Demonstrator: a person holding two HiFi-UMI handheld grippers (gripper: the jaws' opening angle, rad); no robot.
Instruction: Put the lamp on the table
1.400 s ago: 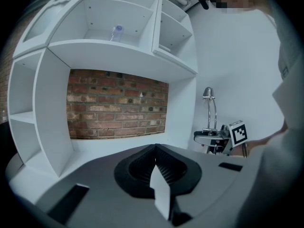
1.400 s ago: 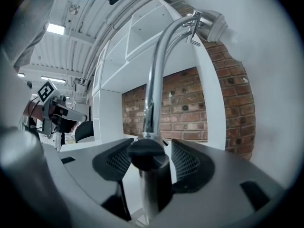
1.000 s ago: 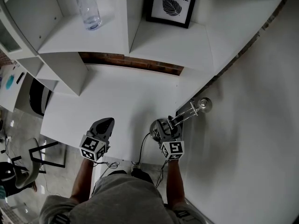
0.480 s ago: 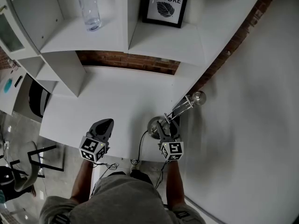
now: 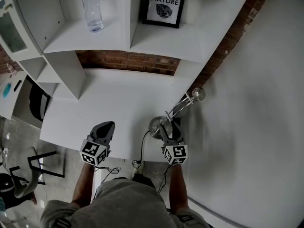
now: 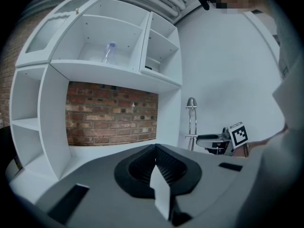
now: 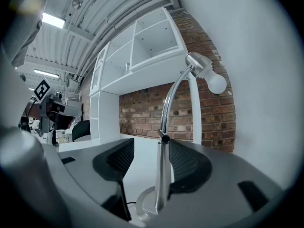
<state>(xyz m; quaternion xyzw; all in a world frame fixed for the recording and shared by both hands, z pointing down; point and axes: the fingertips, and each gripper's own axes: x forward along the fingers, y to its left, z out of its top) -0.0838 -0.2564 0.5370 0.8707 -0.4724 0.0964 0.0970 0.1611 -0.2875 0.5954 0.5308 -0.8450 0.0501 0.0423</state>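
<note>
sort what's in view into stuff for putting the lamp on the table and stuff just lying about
For the job: lamp, table, right tool open around the lamp's stem.
Lying about: bottle and framed picture on the shelves; left tool, shut and empty.

The lamp (image 7: 161, 175) is glossy polished metal; the table (image 5: 118, 101) looks smooth, matt white, perhaps laminate.

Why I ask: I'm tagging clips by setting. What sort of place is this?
Probably a home-office or study corner: a white desk under built-in white shelves on a brick wall, a framed print on a shelf, and a desk lamp.
</note>
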